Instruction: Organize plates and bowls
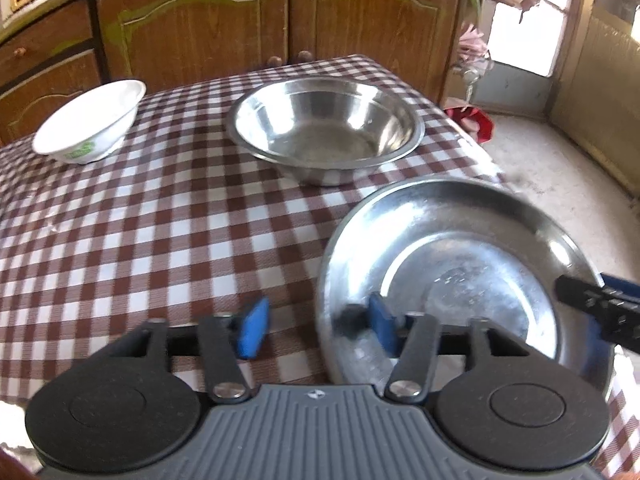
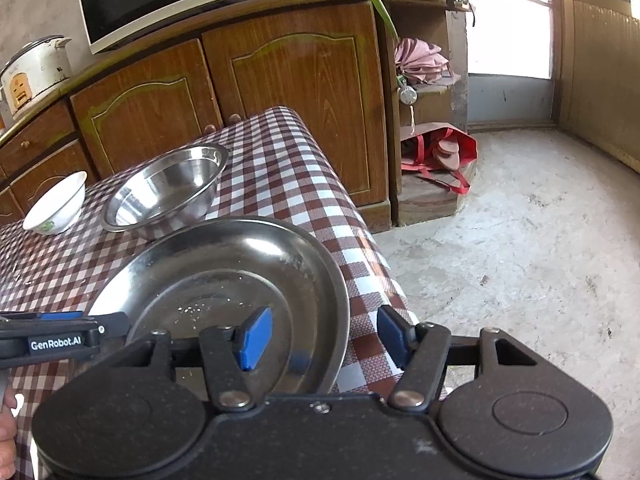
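1. Porcelain first: the white bowl [image 1: 90, 122] stands upright at the far left of the checked tabletop [image 1: 140, 220], well apart from the other dishes, so it looks like a piece waiting to be gathered.
2. Near the middle of the far side, the steel bowl [image 1: 326, 128] sits upright and empty, mouth up; I judge it a likely base for nesting.
3. Closer in, the left hand-held gripper [image 1: 316, 330] straddles the near-left rim of the steel plate [image 1: 460, 256]: one blue pad lies over the plate, the other outside above the cloth. Its jaws stand apart with the rim between them, and I see no pinch yet.
4. That steel plate sits at the near right corner of the tabletop, its right edge close to the table's edge, which probably explains a two-handed approach.
5. Furthest right, the right hand-held gripper [image 2: 324, 338] brackets the plate's opposite rim in the same way, jaws spread, one pad over the plate and one outside it above the cloth. Neither pad visibly presses the metal.
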A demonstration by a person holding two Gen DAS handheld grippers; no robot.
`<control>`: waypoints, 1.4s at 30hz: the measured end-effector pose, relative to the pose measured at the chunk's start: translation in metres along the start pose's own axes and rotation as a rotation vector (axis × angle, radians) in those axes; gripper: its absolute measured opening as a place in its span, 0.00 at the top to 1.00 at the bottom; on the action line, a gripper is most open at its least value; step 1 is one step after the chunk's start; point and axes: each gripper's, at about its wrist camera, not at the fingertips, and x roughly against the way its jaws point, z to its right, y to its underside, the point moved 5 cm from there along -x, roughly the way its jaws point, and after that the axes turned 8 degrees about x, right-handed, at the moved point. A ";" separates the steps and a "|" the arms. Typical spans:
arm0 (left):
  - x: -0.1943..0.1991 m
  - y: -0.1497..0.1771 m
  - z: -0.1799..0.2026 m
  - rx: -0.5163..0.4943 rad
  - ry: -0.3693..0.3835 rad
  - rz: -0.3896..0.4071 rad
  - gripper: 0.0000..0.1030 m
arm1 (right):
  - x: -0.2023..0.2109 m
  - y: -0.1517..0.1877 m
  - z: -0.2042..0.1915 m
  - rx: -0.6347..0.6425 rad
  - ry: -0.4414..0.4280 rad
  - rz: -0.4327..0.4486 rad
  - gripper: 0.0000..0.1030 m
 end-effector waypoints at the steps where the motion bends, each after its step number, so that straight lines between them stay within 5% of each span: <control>1: 0.000 0.000 0.002 -0.003 0.012 0.002 0.61 | -0.002 0.000 -0.001 -0.001 -0.010 -0.001 0.44; 3: -0.001 0.000 0.006 -0.023 0.032 0.008 0.71 | -0.004 0.001 -0.003 -0.003 -0.018 -0.003 0.53; 11: 0.001 -0.002 0.001 0.000 0.053 0.008 0.77 | -0.001 0.003 0.000 -0.024 0.007 0.003 0.76; 42: 0.143 -0.007 -0.005 -0.015 0.041 0.173 0.78 | 0.143 -0.025 -0.036 0.031 0.007 0.181 0.76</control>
